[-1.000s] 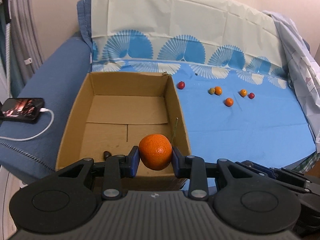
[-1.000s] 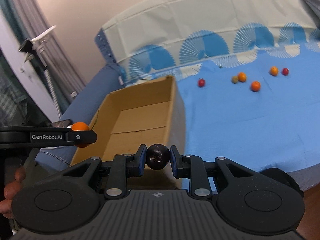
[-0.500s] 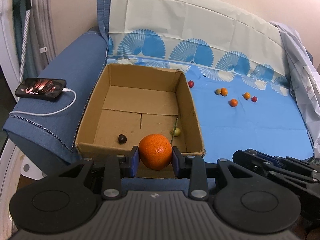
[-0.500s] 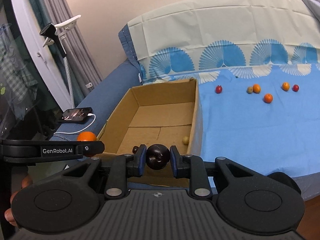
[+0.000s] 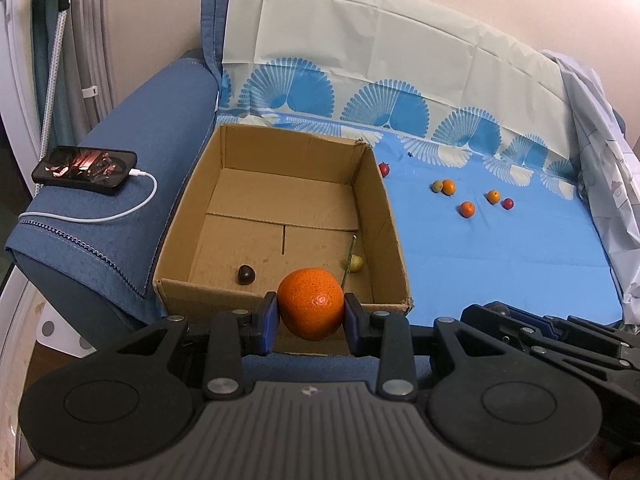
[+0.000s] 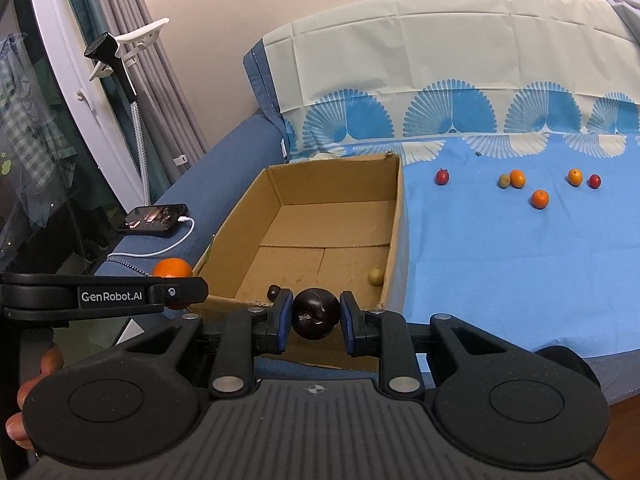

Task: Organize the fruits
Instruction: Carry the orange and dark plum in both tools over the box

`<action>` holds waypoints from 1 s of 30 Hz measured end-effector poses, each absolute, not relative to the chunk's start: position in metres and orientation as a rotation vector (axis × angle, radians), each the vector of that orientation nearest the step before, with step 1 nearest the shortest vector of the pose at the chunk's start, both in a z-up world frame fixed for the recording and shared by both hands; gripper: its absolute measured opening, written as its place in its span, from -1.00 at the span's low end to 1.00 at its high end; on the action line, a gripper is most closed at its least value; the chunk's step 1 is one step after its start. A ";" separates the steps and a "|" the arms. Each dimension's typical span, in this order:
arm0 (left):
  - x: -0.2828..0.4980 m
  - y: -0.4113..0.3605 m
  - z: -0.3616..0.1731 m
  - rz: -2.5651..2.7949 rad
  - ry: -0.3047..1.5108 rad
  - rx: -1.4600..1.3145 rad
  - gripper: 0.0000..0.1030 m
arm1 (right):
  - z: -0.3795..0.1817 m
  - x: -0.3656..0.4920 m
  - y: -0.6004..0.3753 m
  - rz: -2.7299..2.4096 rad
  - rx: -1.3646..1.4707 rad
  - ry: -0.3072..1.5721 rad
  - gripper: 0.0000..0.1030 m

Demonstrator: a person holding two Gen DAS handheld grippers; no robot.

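Orange pinched at box's near edge; dark plum likewise clamped. Inside box: 1 small dark fruit, 1 yellow-green fruit. 6 small fruits scattered on blue cloth.

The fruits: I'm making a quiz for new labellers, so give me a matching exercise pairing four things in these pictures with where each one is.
Things:
1. orange
2. dark plum
3. phone
4. small yellow-green fruit

Places:
A. on the sofa armrest
B. on the floor of the cardboard box
C. clamped in the left claw
D. clamped in the right claw

Pairs: 1-C, 2-D, 3-A, 4-B
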State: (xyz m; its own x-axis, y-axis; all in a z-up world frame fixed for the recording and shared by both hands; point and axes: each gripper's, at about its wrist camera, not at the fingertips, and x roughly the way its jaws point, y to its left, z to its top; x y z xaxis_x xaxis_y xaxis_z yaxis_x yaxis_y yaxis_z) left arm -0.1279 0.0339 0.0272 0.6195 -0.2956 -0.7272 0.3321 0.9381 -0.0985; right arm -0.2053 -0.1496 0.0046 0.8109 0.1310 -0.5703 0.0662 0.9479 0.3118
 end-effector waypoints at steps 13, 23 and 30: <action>-0.111 0.033 0.018 -0.346 0.861 0.045 -0.28 | -0.005 -0.191 -0.148 0.034 0.336 0.669 -0.48; -0.089 0.036 0.013 -0.331 0.874 0.037 -0.28 | -0.013 -0.171 -0.146 0.032 0.328 0.705 -0.49; -0.060 0.039 0.008 -0.305 0.885 0.032 -0.28 | -0.018 -0.147 -0.144 0.031 0.305 0.725 -0.49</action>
State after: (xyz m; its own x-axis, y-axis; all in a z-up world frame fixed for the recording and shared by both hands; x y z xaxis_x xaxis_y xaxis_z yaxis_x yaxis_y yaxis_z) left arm -0.0599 0.0391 0.0077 0.5932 -0.2490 -0.7656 0.2751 0.9564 -0.0980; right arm -0.1468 -0.1442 -0.0179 0.7499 0.1330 -0.6480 0.0771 0.9553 0.2853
